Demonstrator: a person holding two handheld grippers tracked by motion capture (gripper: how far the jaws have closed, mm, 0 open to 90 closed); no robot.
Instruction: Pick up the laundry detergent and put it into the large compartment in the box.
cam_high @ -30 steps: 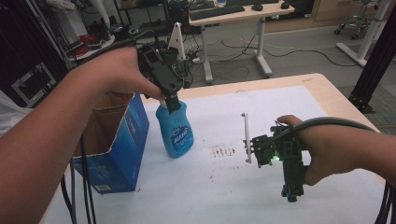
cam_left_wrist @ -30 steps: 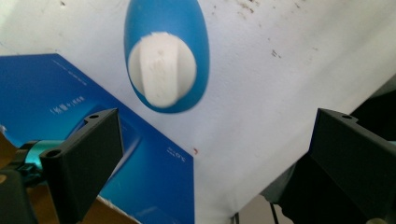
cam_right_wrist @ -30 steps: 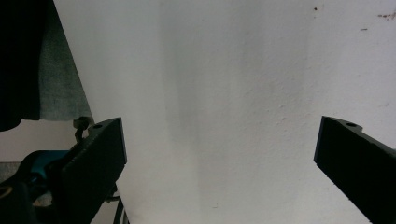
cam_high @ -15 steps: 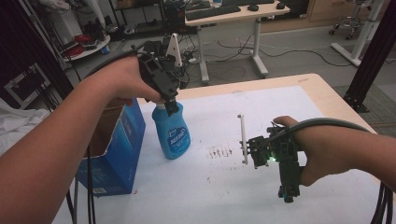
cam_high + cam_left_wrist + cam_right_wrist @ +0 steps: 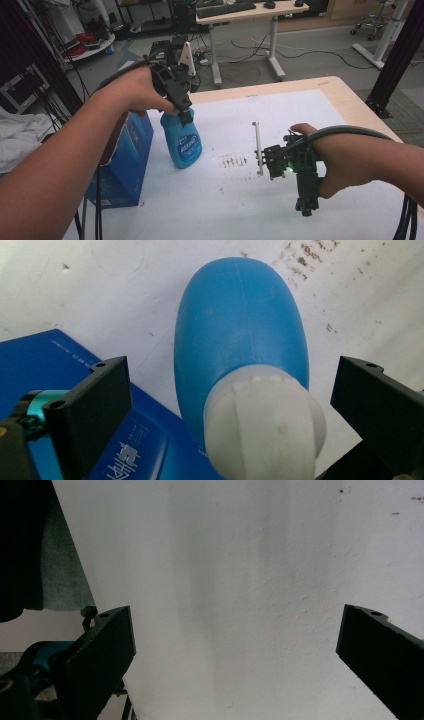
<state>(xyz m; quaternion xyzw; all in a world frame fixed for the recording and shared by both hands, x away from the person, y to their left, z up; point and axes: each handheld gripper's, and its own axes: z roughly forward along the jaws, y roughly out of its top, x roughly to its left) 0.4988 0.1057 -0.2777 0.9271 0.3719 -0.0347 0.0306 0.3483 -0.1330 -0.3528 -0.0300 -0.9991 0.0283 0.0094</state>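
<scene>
L gripper (image 5: 185, 119) centre-left of frame, jaws wide apart either side of blue bottle's (image 5: 181, 140) white cap (image 5: 262, 425), not touching. R gripper (image 5: 306, 207) lower right, wide open w/ nothing between, over white surface (image 5: 300, 107).

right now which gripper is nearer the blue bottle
Left. The left gripper hangs directly over the blue bottle, jaws open on either side of its white cap. The right gripper is well off across the table, open.

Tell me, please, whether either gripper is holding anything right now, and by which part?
Nothing is held. The left gripper is open, its jaws on either side of the blue bottle's white cap without touching it. The right gripper is open over the bare table.
</scene>
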